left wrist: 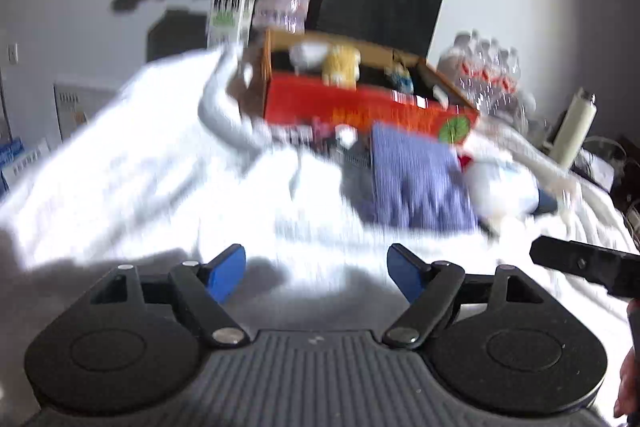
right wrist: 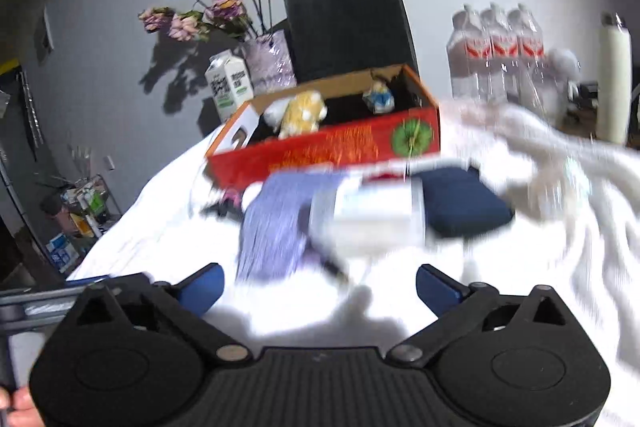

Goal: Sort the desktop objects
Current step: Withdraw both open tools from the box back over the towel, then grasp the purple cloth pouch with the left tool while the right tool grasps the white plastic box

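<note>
Two tools, left (left wrist: 316,273) and right (right wrist: 318,289), both spread apart and empty, above a white-sheeted surface (left wrist: 132,167).

Loose items, a purple cloth (right wrist: 276,223), white box (right wrist: 376,215) and navy pouch (right wrist: 464,203), lie just before the red box (right wrist: 328,147). Risk: rumpled sheet snagging a grab. Grey wall behind; flowers, black bag, bottles.

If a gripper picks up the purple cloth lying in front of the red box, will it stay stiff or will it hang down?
The purple cloth will probably hang limp: it lies flat and follows the rumpled white sheet under it. It looks thin and ribbed, so likely light and not slippery. One edge seems to sit under the white box, so pulling may drag that too.
</note>
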Demonstrator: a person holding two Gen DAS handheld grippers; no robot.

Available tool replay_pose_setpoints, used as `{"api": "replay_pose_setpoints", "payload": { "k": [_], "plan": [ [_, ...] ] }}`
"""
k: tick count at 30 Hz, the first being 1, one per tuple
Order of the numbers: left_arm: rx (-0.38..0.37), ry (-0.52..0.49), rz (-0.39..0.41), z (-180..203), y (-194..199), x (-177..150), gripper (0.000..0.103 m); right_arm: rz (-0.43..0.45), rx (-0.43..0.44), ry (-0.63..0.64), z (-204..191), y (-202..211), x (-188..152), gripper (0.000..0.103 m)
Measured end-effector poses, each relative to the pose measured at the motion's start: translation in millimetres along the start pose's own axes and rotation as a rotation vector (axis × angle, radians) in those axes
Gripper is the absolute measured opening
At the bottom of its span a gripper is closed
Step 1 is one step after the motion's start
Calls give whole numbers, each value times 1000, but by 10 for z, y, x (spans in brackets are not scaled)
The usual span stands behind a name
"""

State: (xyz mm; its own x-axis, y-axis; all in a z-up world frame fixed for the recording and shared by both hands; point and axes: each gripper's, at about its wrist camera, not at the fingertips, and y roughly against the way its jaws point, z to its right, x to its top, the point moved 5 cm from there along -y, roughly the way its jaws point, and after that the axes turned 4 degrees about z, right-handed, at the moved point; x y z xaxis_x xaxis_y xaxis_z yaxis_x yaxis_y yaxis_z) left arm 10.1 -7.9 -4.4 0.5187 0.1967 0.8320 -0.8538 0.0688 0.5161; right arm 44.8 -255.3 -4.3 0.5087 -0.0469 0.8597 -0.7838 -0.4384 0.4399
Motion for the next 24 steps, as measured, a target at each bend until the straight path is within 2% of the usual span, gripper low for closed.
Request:
{"api": "replay_pose_setpoints", "payload": {
  "k": [2, 4, 8, 11, 15, 19, 21, 24],
  "plan": [
    [-8, 4, 4, -3, -14, -130, 80, 20, 15, 29, 9, 75, -154, 103],
    [11, -31, 26, 9, -31, -195, 80, 81, -3, 32, 29, 188, -243, 103],
    [34, -54, 24, 40, -69, -274, 81, 207, 34, 32, 96, 336, -296, 103],
    [28, -78, 14, 76, -86, -312, 84, 181, 57, 15, 100, 298, -244, 103],
    [26, -108, 9, 118, -81, -356, 84, 219, 109, -13, 90, 334, -301, 103],
    [34, -111, 3, 132, -75, -355, 86, 208, 61, 52, 8, 328, -322, 103],
    [58, -126, -30, 169, -79, -312, 86, 191, 18, 81, -10, 294, -328, 103],
    [-75, -86, -2, 267, -39, -65, 86, 191, -35, 92, -3, 283, -236, 103]
  ]
}}
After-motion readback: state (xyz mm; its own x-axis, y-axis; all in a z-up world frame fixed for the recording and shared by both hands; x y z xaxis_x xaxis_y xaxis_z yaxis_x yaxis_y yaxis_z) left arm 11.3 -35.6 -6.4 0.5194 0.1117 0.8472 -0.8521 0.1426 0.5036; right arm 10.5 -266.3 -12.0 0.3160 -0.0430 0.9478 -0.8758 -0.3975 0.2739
